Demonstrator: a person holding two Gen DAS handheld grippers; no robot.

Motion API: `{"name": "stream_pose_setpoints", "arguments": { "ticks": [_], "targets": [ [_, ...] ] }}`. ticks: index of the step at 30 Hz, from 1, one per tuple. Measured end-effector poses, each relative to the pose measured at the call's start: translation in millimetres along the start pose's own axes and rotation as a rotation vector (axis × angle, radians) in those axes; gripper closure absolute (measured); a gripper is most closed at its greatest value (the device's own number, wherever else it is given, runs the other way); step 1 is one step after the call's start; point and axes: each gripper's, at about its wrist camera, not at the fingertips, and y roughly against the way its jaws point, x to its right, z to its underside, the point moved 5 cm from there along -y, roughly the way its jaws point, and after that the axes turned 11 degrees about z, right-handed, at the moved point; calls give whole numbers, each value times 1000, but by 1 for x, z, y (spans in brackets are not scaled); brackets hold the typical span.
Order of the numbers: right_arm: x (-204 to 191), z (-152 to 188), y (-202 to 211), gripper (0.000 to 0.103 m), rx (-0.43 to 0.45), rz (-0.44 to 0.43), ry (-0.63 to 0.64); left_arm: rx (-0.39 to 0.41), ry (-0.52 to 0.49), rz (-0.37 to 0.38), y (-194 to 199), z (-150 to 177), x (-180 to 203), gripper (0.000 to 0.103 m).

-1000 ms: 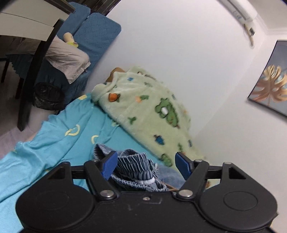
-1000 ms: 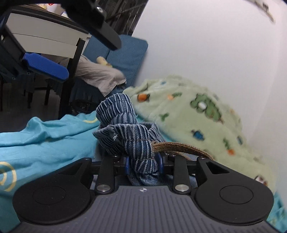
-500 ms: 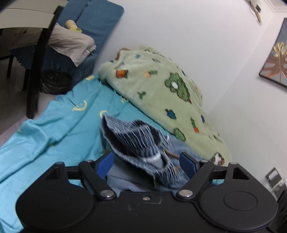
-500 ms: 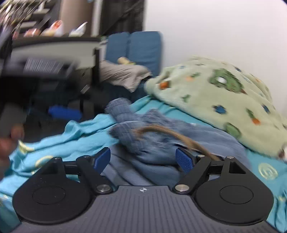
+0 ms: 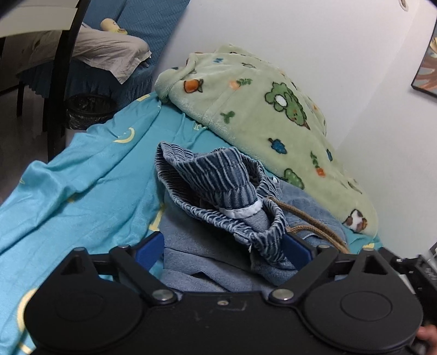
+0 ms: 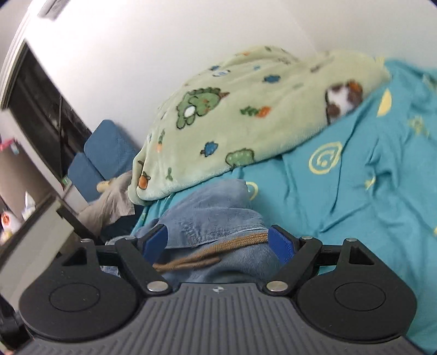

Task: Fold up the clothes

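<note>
A crumpled pair of blue denim trousers (image 5: 215,191) with a ribbed elastic waistband and a brown drawstring (image 5: 314,229) lies on the turquoise bedsheet (image 5: 82,185). My left gripper (image 5: 222,250) is open, its blue pads on either side of the heap, right over it. In the right wrist view the same denim (image 6: 215,213) and drawstring (image 6: 213,251) lie between the open pads of my right gripper (image 6: 218,241). Neither gripper holds anything.
A pale green fleece blanket (image 5: 259,109) with cartoon prints lies bunched along the white wall behind the trousers; it also shows in the right wrist view (image 6: 232,125). A blue sofa (image 5: 142,24), a dark table leg (image 5: 60,82) and a black bin (image 5: 87,109) stand beyond the bed's left edge.
My right gripper was shut on the striped waistband; it has opened, let the trousers drop onto the bed and swung right. My left gripper has stayed open and come closer over the heap.
</note>
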Motion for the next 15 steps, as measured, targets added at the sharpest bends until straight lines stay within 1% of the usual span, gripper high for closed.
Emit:
{"name": "stream_pose_setpoints", "arguments": {
  "ticks": [4,7,10,13,15],
  "targets": [
    [10,-1,-16,16,-13,5,-63,-3,23,-6,-2,0,-1,8],
    [15,-3,-22,14,-15,-26,-120,4,1,-19,-2,-3,5,8],
    [17,-5,-27,14,-18,-20,-130,5,6,-17,-2,-2,4,7],
    [17,-5,-29,14,-4,9,-108,12,21,-7,0,-2,4,9],
    [18,-1,-37,16,-39,43,-88,28,-1,8,6,-4,9,11]
  ]
}}
